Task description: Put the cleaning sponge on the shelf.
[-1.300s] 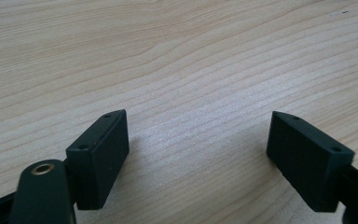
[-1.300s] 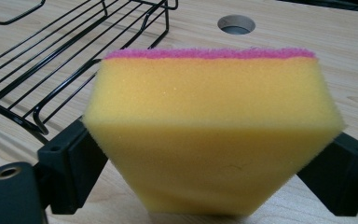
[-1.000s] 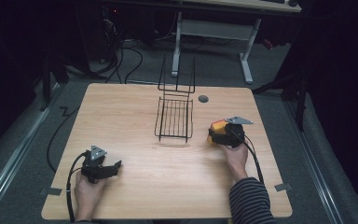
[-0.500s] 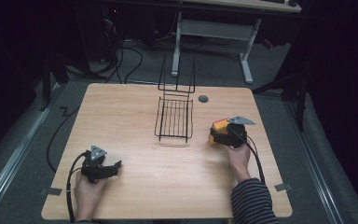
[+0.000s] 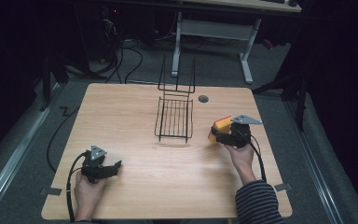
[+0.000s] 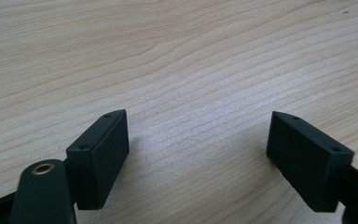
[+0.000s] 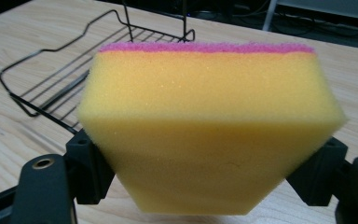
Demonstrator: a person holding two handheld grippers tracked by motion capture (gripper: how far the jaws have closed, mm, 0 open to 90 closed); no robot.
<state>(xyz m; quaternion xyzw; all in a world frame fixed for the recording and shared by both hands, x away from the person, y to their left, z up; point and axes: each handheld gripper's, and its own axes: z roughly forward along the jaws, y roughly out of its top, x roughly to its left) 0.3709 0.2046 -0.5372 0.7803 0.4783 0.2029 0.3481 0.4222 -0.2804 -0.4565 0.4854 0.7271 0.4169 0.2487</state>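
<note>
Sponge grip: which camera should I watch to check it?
The right gripper view. There the sponge sits close up, its yellow foot pinched inward between the two black jaws, pink layer on top. The high view shows it small at the right gripper; the left gripper view faces bare table.

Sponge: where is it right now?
The sponge is squeezed between the right tool's jaws, on the high view's right side, just right of the wire rack near the table's right edge.
</note>
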